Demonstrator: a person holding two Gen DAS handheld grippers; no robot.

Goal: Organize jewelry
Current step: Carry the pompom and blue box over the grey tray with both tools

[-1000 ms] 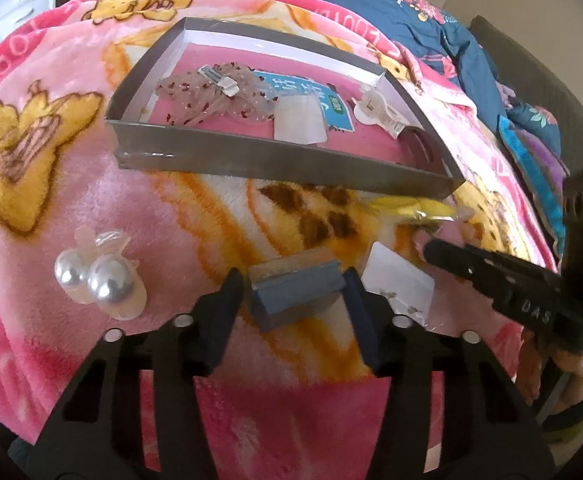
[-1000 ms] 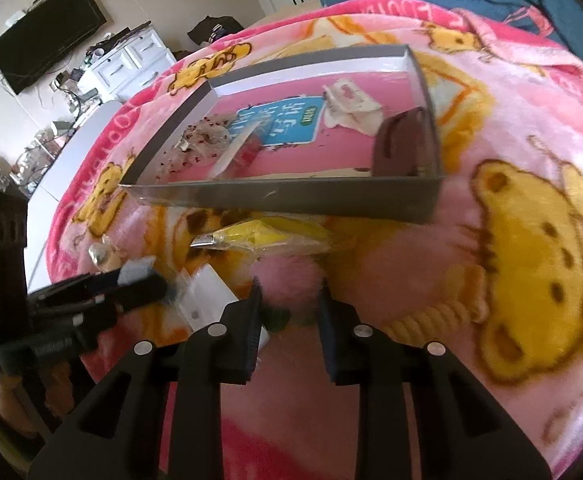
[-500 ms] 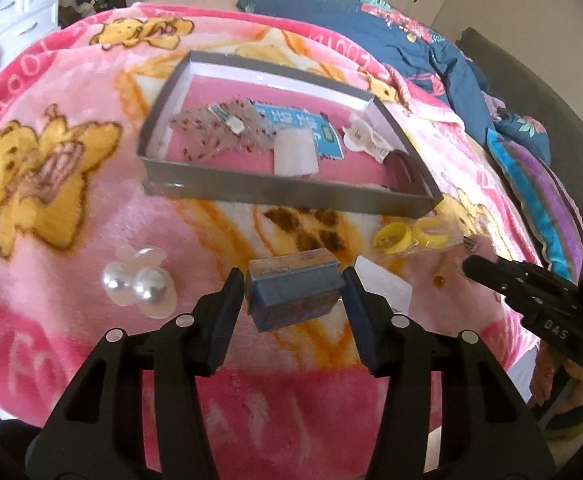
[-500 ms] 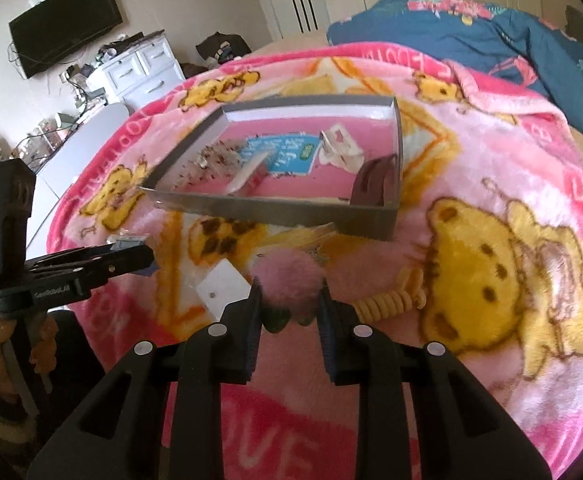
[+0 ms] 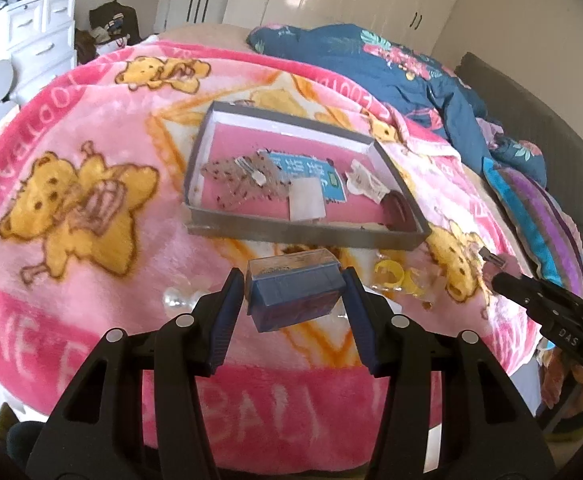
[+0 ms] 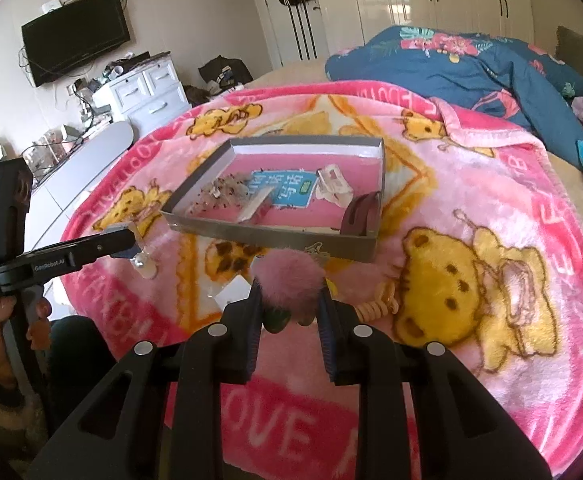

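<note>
Both grippers have risen well above the pink bear-print blanket (image 5: 91, 128) since a second ago: the bed now spreads wide below each camera and the grey tray (image 5: 303, 236) looks smaller and farther off in both views.

The left gripper (image 5: 293, 292) stays clamped on the small blue jewelry box (image 5: 295, 300), its two pads pressed on the box's short ends; the box has a clear lid and hangs tilted, clear of the blanket, where earlier it sat low over the fabric. Below it the pearl ornament (image 5: 177, 300), which lay in plain sight beside the left finger before, is now mostly hidden behind that finger.

The right gripper (image 6: 289, 300) is closed on a fluffy pink pom-pom (image 6: 289, 280), carried in the air just short of the tray's near wall; something dark hangs under the fluff, possibly its clip, but it is too blurred to tell.

On the blanket near the tray's front lie yellow rings in a clear packet (image 5: 395, 280) and a beige coiled hair tie (image 6: 375, 308). Inside the tray, unchanged, rest a speckled clear bow (image 5: 239, 180), a blue card (image 5: 311, 172), a white hair claw (image 5: 363, 180) and a dark brown piece (image 5: 401, 216) at the right corner.
</note>
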